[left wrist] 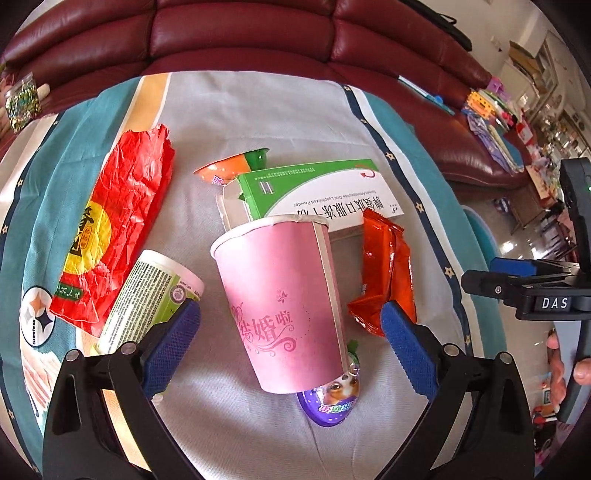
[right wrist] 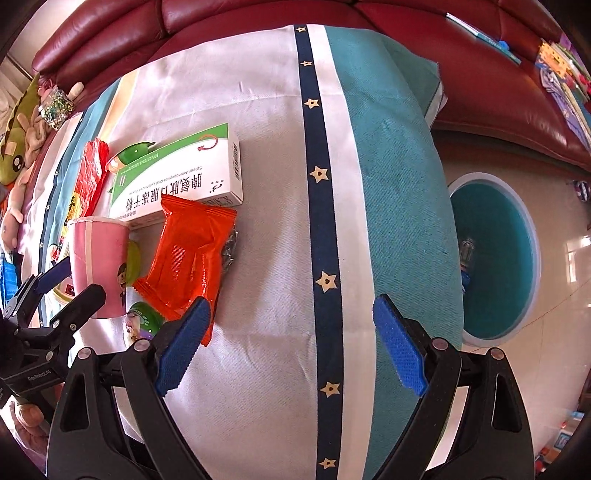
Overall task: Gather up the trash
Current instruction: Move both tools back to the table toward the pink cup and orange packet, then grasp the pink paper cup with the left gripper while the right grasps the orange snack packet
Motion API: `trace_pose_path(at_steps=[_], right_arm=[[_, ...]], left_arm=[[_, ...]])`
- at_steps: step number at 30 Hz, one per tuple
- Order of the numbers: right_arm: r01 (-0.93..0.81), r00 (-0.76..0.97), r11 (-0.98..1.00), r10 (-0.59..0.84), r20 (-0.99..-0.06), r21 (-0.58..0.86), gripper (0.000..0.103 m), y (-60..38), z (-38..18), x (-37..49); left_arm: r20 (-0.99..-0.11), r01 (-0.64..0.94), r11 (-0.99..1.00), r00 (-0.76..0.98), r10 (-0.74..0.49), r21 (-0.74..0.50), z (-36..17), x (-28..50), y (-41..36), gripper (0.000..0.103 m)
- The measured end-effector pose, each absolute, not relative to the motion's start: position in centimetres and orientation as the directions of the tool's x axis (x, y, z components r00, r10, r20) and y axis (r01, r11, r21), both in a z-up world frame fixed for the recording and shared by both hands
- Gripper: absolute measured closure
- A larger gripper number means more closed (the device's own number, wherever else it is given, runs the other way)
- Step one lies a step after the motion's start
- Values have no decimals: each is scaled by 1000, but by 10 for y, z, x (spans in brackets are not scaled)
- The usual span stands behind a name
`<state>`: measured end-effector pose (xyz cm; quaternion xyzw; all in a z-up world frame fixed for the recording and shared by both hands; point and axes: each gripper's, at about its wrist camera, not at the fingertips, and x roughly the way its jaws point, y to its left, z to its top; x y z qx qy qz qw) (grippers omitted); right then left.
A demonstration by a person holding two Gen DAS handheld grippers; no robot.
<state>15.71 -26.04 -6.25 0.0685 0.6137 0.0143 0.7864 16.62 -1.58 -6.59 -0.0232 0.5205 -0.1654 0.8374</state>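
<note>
Both hand-held grippers released — left hand-held gripper [left wrist: 290,326] straddles pink cup [left wrist: 280,306], frame ctr; right hand-held gripper [right wrist: 291,328] over tabletop [right wrist: 266,350], holding nothing.

Pink paper cup [left wrist: 284,310] lies tipped among wrappers, beside green-white box [left wrist: 325,195].

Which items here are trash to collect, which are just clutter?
Trash: pink cup, medicine box, orange wrapper, red bag, white bottle, purple egg shell, bin.
Clutter: sofa, plush toys, glitter bag, cloth.
</note>
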Motion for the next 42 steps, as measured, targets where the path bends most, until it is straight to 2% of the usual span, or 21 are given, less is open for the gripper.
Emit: trace_pose_path(at_steps=[4,8,20,32,35,36,39,42], right_arm=[[73,234,990,102,-967,122,18,-264,-68,159],[77,228,988,111,-967,132,18,-262,-71,163],[21,209,975,211,-955,220,18,-213,-79,190],[2,182,973,225,-957,230,18,-181,-103,199],[-19,186,975,223,-957,223,35,-179,-105,195],[-32,192,976,219,-957,217,52,-179,-104,193],[-60,199,973,231,-952,223,73,-179,-100,188],[-81,211,971,239,-948,226,77,-182,-92,183]], left_arm=[[-881,253,942,363,-304,-221,-76,171,-17,37],[-877,263,939,369,-308,-220,-77,170,-16,41],[-849,262,938,418,-323,-227,-45,155,25,40],[-836,224,946,452,-312,-233,-38,152,50,40],[-836,229,945,450,-315,-233,-39,154,45,40],[-835,232,944,449,-316,-233,-40,154,43,40],[-835,237,944,450,-317,-230,-40,153,38,40],[-836,243,943,449,-316,-226,-39,153,33,40]])
